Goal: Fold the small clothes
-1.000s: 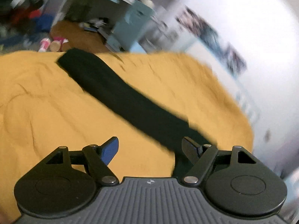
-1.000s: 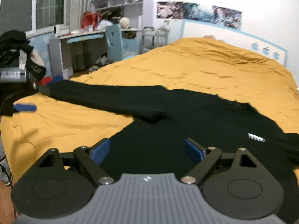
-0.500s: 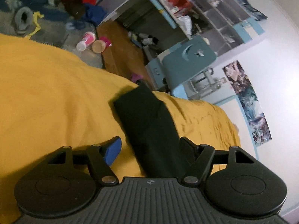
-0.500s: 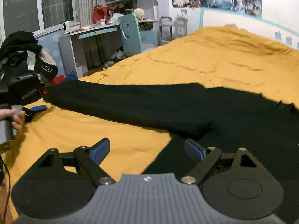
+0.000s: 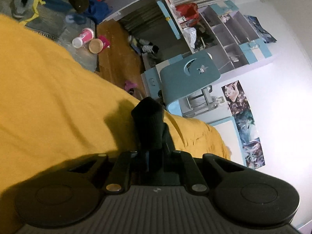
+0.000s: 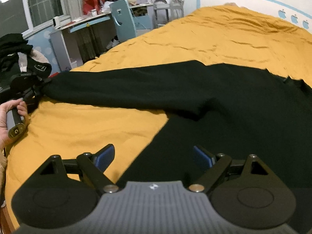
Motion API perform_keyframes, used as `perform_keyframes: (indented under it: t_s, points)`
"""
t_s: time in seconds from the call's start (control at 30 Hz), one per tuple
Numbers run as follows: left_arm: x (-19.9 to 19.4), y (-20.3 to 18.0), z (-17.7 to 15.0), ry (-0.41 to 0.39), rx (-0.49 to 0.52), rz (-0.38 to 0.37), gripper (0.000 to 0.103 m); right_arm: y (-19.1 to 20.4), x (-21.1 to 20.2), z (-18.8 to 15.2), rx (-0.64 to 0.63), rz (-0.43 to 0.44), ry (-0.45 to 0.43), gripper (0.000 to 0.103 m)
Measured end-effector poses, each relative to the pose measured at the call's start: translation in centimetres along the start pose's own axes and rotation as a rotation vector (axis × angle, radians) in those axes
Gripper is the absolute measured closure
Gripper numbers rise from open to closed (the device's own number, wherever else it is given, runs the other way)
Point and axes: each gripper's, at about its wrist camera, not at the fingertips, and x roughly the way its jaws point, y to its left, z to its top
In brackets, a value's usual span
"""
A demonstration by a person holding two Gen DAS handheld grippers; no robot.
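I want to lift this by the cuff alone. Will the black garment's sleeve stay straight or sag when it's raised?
Probably sag: the sleeve lies limp along the yellow bedspread, following its surface. The cuff bunches where the left gripper pinches it, so it seems soft. The rest of the garment would likely drag behind.

**Black on mustard yellow**

You see a plain black garment [image 6: 214,101] on a solid mustard-yellow bedspread [image 6: 224,37]. Your right gripper [image 6: 154,157] has blue pads [image 6: 104,156] on black arms. At 11 o'clock, a pale blue chair [image 6: 124,22] shows a cut-out face pattern.
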Motion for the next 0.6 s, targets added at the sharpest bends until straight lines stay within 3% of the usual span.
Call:
perform_keyframes:
  t_s: [0.1, 0.2, 0.43, 0.6]
  points:
    - [-0.6, -2.6, -0.2, -0.019, 0.076, 0.006, 0.092, -1.2, -1.1, -0.3, 0.017, -0.008, -0.006, 0.02]
    - [-1.2, -6.5, -0.9, -0.013, 0.147, -0.036, 0.093, -2.6, -2.6, -0.7, 0.024, -0.029, -0.019, 0.02]
    - [-1.0, -17.4, -6.5, 0.074, 0.26, -0.234, 0.093, -7.6, -6.4, -2.7, 0.074, -0.089, -0.034, 0.02]
    - [1.0, -25.4, -13.5, 0.231, 0.248, -0.423, 0.093, -12.0, -8.9, -4.6, 0.158, -0.117, -0.026, 0.02]
